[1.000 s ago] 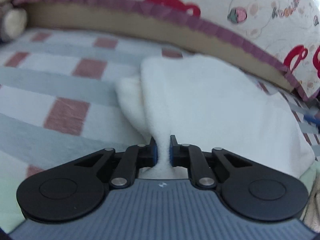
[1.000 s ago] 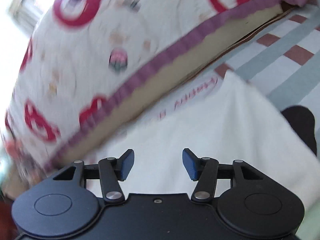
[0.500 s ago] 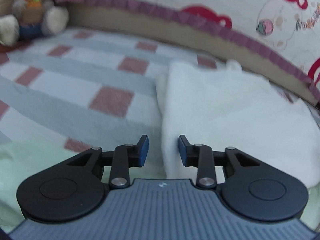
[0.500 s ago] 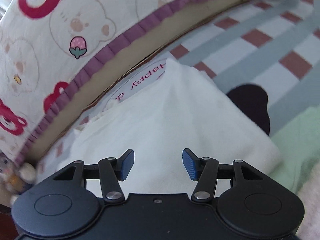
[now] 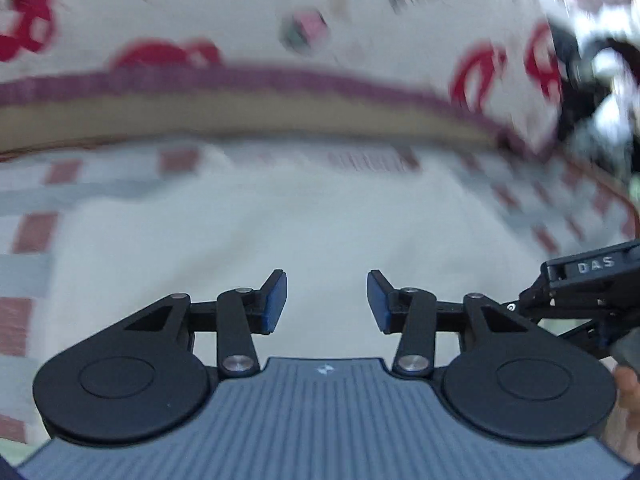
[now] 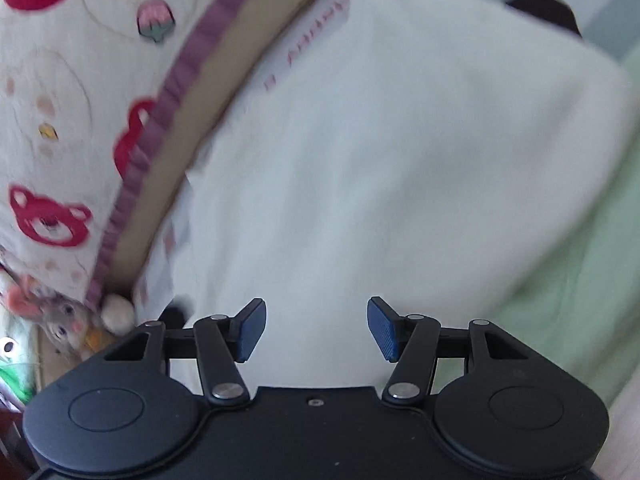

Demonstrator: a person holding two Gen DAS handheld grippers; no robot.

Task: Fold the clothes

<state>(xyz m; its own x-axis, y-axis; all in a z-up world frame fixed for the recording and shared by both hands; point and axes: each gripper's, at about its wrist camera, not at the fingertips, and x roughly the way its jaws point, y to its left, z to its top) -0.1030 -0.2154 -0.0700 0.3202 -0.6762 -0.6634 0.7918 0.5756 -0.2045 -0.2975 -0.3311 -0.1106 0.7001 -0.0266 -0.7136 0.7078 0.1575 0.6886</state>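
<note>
Where plaid bedding shows, soft white garment.

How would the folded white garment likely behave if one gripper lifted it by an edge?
The white garment looks soft and fleecy, so it would probably droop and unfold. It seems light. Both the left gripper and right gripper are open.

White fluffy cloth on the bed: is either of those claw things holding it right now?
No. The left gripper and right gripper are both open above the white fleece garment; nothing is held.
</note>
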